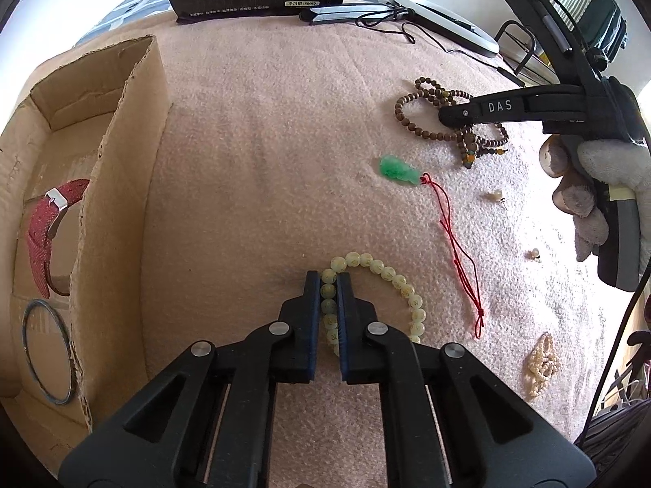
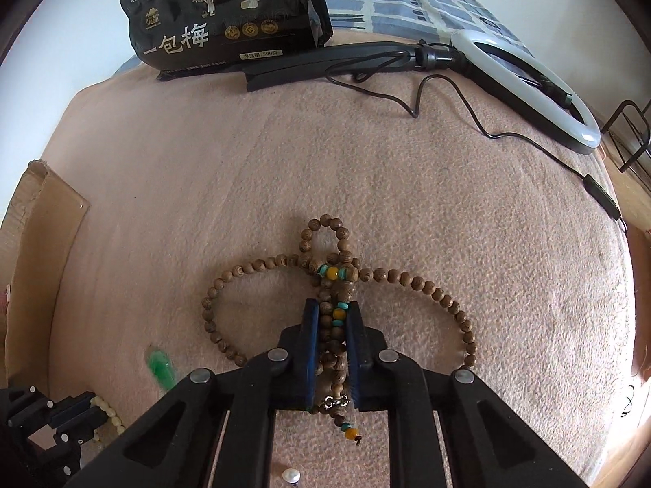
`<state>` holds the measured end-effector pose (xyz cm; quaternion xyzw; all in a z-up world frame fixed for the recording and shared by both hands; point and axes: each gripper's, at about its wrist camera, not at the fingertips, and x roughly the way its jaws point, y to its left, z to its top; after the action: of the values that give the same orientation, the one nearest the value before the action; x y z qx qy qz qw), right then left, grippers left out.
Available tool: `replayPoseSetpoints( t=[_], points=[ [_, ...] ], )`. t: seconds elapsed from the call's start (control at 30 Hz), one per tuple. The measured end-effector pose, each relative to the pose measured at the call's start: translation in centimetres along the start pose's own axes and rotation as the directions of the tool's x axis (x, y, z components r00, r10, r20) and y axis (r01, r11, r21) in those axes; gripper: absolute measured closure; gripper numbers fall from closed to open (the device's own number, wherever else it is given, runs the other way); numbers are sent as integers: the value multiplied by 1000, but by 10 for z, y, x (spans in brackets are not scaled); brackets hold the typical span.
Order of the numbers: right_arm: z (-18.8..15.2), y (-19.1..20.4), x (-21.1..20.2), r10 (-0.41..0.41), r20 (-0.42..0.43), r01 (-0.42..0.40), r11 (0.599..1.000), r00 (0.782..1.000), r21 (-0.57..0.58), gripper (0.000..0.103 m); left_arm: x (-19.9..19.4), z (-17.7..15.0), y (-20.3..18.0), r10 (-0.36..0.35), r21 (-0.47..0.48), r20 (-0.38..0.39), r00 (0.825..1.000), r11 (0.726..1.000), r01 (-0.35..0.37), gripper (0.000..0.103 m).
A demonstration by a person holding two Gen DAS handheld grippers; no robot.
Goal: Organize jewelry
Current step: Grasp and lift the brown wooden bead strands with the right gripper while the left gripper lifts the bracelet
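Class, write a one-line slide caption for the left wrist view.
Left gripper closes on a pale bead bracelet beside the cardboard box holding a red strap.

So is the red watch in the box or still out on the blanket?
In. The red watch lies on the floor of the cardboard box, beside a thin metal bangle.

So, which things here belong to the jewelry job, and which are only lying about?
Belonging:
pale yellow-green bead bracelet, in the left gripper
brown wooden bead necklace, in the right gripper
green jade pendant on red cord
red watch strap and thin metal bangle in the cardboard box

Lying about:
black snack bag
white ring light
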<state>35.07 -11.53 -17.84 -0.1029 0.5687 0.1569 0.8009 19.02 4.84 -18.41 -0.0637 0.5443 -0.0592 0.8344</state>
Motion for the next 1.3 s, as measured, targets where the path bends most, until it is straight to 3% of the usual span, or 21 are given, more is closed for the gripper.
replayPoseSetpoints(
  t=[0.77,1.3],
  points=[
    [-16,-24,-77,63,145,-72,996,987,58,93,-53,2,-27,-33,56,104,994,998,27,98],
    [-22,-12,-148,82,247,-87,996,966,9,93,-115,4,-12,-56,0,223,973,998,57,98]
  ],
)
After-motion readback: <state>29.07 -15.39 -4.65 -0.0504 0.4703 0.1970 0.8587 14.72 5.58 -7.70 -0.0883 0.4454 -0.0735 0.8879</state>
